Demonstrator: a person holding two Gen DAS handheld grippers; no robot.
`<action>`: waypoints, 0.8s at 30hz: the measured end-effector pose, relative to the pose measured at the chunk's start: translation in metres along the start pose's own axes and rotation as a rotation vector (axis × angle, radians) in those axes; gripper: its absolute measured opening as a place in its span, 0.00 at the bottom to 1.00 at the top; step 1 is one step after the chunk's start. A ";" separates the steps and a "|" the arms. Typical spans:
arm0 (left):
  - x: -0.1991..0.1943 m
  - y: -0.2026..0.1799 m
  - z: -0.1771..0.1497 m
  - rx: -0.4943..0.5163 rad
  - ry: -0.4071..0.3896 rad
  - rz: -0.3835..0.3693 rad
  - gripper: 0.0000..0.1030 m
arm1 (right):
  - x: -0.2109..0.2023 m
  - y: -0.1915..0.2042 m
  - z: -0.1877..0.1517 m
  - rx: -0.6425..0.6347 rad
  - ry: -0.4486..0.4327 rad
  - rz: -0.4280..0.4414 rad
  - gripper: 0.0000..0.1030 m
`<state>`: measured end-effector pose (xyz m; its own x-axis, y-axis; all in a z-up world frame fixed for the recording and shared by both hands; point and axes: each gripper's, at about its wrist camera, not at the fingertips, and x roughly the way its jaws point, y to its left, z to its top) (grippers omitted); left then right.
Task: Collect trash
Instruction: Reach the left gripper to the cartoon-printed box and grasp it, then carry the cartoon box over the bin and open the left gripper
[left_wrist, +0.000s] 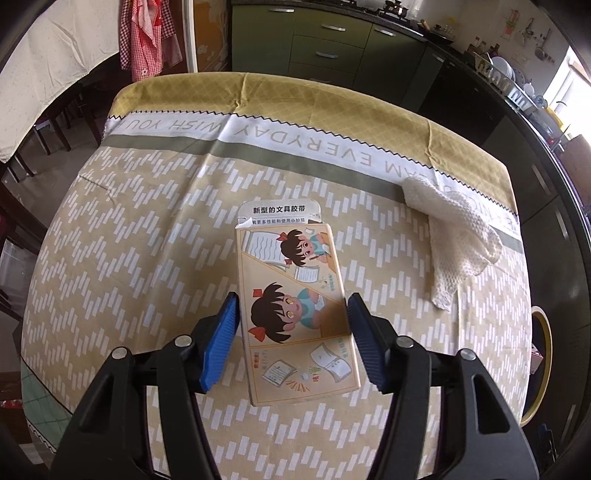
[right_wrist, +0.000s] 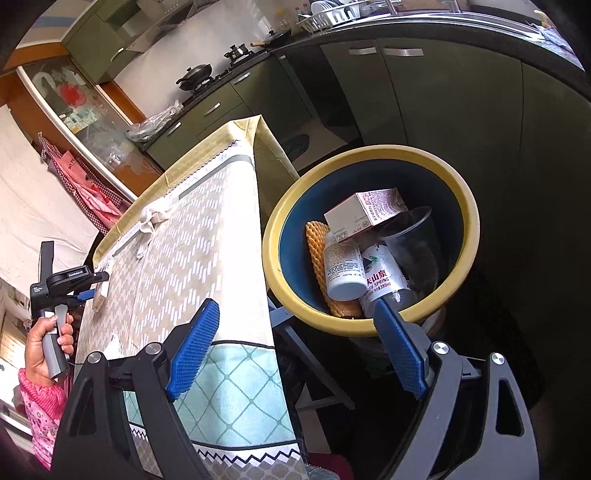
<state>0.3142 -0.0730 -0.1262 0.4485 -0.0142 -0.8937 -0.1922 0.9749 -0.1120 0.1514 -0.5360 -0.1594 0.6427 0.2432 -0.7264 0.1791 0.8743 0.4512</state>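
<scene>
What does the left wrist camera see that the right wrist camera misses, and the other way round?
Only the left wrist view shows the cartoon box face-on, clamped between the left gripper pads. Only the right wrist view shows the bin's contents: a carton, bottles, a clear cup, with the right gripper open and empty. Both show the tablecloth and white cloth.

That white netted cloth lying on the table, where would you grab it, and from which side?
Grab the white netted cloth at its bunched, thicker far end, coming straight down from above. It lies limp and flat on the tablecloth, so only the raised folds give the pads something to pinch.
</scene>
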 end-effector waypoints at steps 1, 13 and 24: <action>-0.005 -0.002 -0.001 0.011 -0.003 -0.010 0.55 | 0.000 0.001 0.000 0.000 0.002 0.001 0.82; -0.062 -0.103 -0.029 0.296 -0.027 -0.181 0.55 | -0.022 -0.004 0.000 0.016 -0.067 -0.029 0.82; -0.068 -0.292 -0.087 0.619 0.029 -0.362 0.56 | -0.066 -0.045 -0.007 0.093 -0.164 -0.120 0.82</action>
<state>0.2640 -0.3761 -0.0708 0.3657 -0.3579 -0.8591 0.4986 0.8548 -0.1439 0.0956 -0.5881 -0.1354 0.7239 0.0615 -0.6871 0.3246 0.8486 0.4179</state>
